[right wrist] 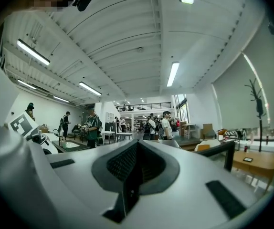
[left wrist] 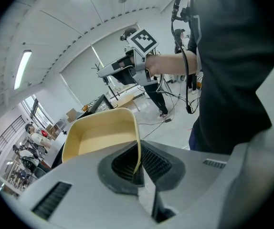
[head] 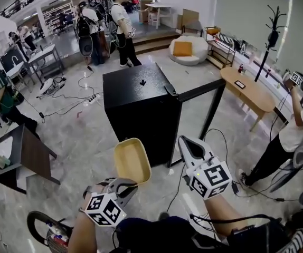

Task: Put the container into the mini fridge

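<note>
One container (head: 132,161) aloft in left gripper (head: 123,184)

The fridge (head: 141,109) at the frame's centre shows only its top and sides; its inside is hidden. The container (head: 132,159) has its lower rim buried between the left gripper's (head: 126,183) jaws. The people (head: 96,22) at upper left are too small to make out.
</note>
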Demonstrator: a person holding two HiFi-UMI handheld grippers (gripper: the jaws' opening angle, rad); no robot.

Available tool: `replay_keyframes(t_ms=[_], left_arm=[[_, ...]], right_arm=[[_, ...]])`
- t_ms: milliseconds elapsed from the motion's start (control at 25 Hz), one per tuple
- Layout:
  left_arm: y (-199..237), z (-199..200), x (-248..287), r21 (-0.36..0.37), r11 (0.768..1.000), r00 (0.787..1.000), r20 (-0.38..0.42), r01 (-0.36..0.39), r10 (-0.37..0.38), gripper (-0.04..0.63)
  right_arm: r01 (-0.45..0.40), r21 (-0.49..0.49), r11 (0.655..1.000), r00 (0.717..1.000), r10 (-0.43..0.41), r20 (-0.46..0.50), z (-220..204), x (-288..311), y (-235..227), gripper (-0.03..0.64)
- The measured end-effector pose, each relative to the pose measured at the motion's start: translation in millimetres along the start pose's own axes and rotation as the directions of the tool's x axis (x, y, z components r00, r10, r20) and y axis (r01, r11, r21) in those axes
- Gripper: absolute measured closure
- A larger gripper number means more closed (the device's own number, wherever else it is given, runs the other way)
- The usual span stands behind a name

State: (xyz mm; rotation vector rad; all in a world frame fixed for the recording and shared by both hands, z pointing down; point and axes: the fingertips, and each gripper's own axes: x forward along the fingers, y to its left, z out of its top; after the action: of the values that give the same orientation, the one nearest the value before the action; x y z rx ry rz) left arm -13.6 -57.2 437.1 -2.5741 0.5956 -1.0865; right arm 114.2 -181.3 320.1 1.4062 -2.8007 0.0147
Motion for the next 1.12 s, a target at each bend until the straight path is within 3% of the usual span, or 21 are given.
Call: replay_keyframes(t_ms=[560, 840, 1120], left_arm=[[25, 8, 62, 0.027, 0.998, 0.998, -0.01, 0.063, -0.063, 0.574], [47, -7, 97, 0.031, 0.996, 0.997, -0.002, 0.083, -0.083, 0.574], [54, -43, 132, -0.029, 0.992, 0.992, -0.035, 0.122, -0.123, 0.574]], right_arm=[[0.056, -0.003, 0.998, 0.998, -0.056, -0.006, -5, 22, -59, 0.6], [0.102, -0.031, 0.994, 0.995, -0.102, -0.007, 3, 36, -79, 0.6], [0.146, -0.023, 0.989, 0.988, -0.147, -0.041, -4, 47, -97, 0.6]])
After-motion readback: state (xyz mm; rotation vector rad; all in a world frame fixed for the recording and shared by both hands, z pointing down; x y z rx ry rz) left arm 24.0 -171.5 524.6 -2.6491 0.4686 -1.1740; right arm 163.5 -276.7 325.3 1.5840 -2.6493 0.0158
